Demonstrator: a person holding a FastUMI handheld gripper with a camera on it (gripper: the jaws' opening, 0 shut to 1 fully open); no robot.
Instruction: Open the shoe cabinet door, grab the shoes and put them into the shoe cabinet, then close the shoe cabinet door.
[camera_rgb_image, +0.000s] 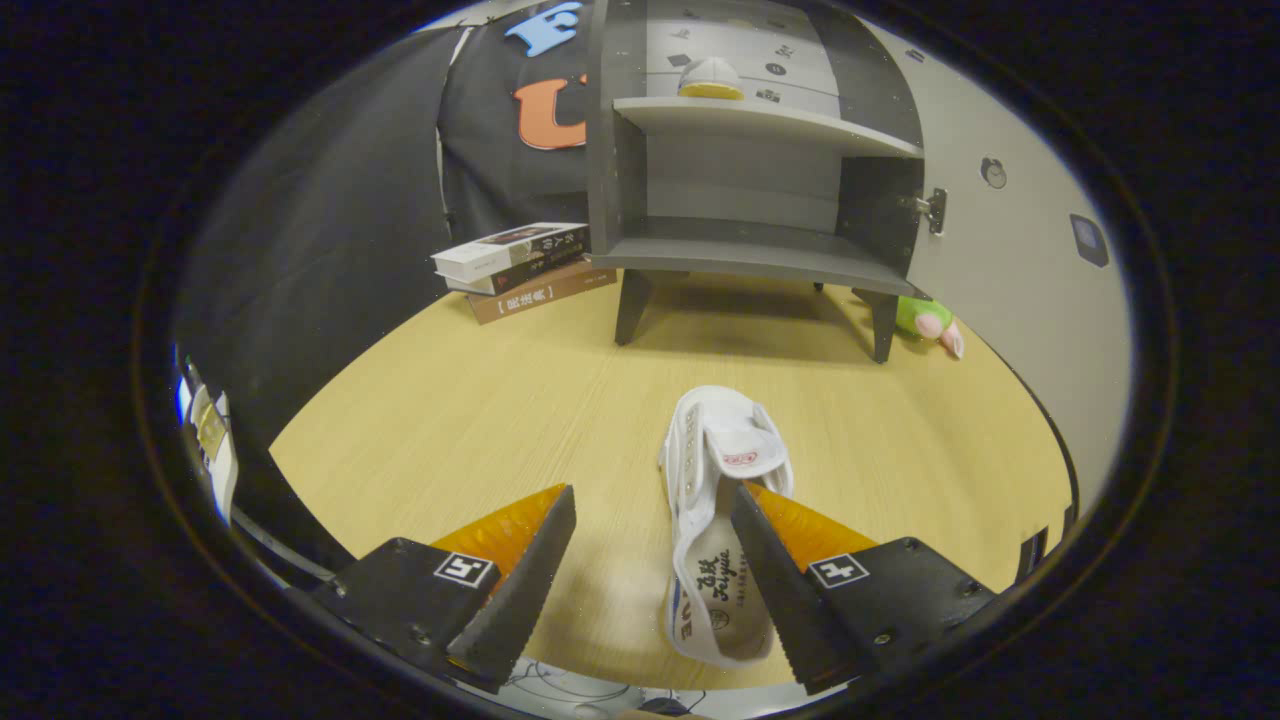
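Fingers (653, 575) spread, the white shoe (716, 520) lying between them on the tabletop (480, 420); beyond, the shoe cabinet (750, 170) stands open, a second shoe (711, 78) on its upper shelf.

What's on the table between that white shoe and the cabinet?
Nothing: in the gripper view, bare table runs from the shoe to the cabinet. The open tool straddles the shoe's heel.

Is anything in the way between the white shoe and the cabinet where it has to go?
Nothing visible. The gripper is open, and the white shoe lies between its fingers, close against one of them. Beyond it, bare table runs to the cabinet, whose door is swung open. The books and the green plush toy sit off to either side.
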